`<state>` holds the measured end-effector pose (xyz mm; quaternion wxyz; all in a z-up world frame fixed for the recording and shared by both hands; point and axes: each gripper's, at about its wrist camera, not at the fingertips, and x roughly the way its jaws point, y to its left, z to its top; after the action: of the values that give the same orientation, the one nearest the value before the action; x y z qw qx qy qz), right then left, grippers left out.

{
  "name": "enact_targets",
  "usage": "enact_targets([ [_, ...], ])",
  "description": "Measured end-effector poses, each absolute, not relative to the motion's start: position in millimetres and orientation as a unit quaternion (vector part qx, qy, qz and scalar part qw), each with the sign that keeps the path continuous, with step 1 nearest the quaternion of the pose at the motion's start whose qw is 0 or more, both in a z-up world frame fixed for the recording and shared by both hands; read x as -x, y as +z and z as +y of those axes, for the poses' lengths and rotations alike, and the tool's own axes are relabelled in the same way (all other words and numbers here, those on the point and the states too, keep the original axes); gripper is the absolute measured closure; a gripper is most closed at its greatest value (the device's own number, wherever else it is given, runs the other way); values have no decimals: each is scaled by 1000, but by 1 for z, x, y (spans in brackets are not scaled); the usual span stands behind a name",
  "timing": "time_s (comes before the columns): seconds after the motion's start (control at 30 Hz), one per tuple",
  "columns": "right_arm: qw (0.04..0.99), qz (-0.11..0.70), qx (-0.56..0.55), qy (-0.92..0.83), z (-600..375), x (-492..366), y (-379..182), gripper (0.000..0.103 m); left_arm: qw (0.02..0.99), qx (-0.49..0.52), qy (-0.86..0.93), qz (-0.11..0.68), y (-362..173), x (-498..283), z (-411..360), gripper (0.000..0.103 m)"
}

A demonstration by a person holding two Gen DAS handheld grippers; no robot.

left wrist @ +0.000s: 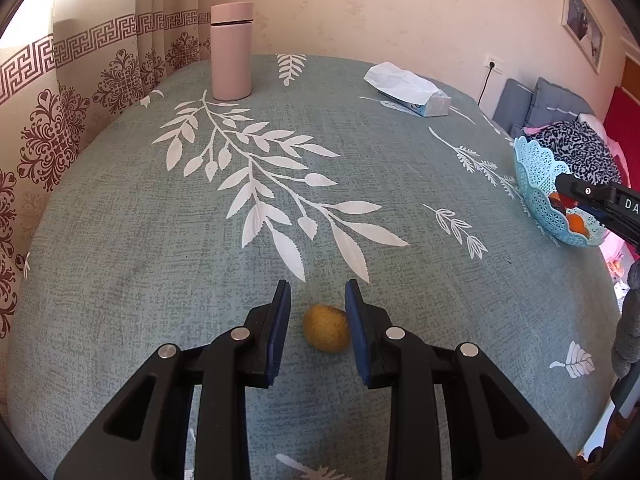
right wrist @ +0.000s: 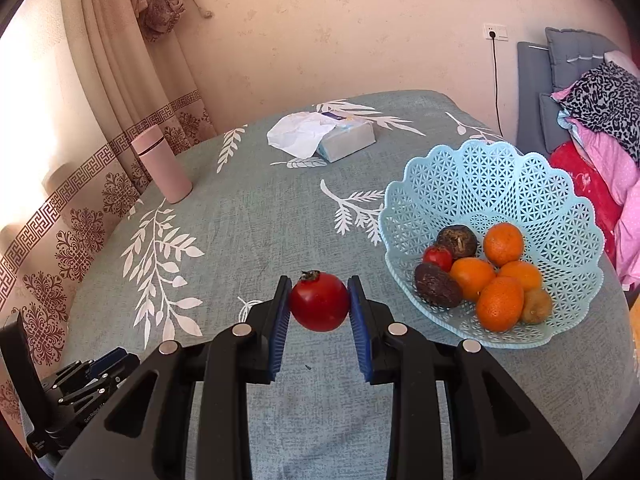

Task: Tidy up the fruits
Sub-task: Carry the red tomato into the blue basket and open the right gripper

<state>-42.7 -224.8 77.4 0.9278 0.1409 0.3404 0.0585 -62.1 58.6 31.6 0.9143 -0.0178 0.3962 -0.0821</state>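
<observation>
In the left wrist view a small yellow-brown fruit lies on the tablecloth between the fingers of my left gripper. It sits close against the right pad, and bare cloth shows between it and the left pad, so the jaws stand narrowly apart and grip nothing. In the right wrist view my right gripper is shut on a red round fruit with a dry calyx, held above the cloth to the left of the light-blue lattice basket. The basket holds several oranges, two dark fruits and a small red one.
A pink flask stands at the far left of the table, and a tissue pack lies at the back. The basket sits by the table's right edge. Patterned curtains hang on the left; piled bedding lies beyond on the right.
</observation>
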Motion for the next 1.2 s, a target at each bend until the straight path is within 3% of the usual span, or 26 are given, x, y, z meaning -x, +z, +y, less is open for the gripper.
enact_targets([
  [0.67, 929, 310, -204, 0, -302, 66, 71, 74, 898, -12, -69, 434, 19, 74, 44, 73],
  [1.2, 925, 303, -226, -44, -340, 72, 63, 74, 911, -26, -97, 401, 40, 69, 12, 76],
])
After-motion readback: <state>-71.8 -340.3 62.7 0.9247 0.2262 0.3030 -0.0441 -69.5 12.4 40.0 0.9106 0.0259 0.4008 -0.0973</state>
